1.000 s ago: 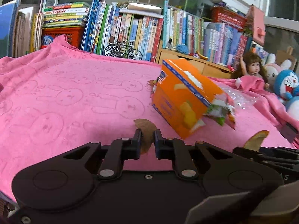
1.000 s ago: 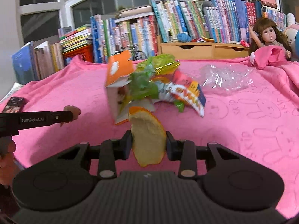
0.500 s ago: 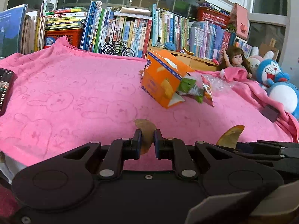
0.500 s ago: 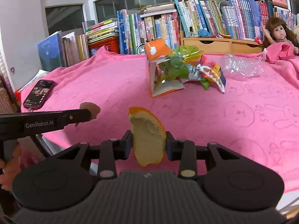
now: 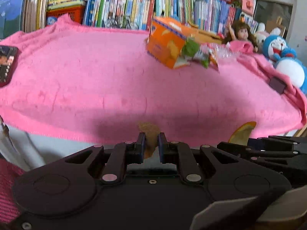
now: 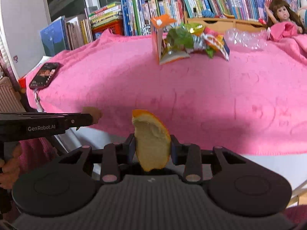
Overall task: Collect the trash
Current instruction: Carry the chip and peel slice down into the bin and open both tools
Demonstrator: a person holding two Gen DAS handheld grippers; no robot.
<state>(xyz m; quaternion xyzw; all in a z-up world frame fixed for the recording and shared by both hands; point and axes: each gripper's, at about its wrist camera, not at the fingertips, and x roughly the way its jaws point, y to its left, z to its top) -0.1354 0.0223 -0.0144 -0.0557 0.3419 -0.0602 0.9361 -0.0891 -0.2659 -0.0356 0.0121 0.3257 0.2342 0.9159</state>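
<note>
Orange peel [image 6: 151, 143] clamped in right gripper [image 6: 151, 149] off the pink blanket's [image 6: 191, 88] near edge, brown scrap [image 5: 149, 140] pinched in left gripper [image 5: 149, 145], orange box [image 5: 165, 42] with wrappers [image 6: 193, 40] lying far across blanket.

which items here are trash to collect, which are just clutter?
Trash: orange peel in right gripper; brown scrap in left gripper; orange carton; snack wrappers; clear plastic bag.
Clutter: phone; doll; books; pink blanket.

Kid's room at home: bookshelf [image 6: 191, 3], doll [image 6: 282, 13], plush toy [image 5: 282, 57], pink blanket [image 5: 115, 72]
</note>
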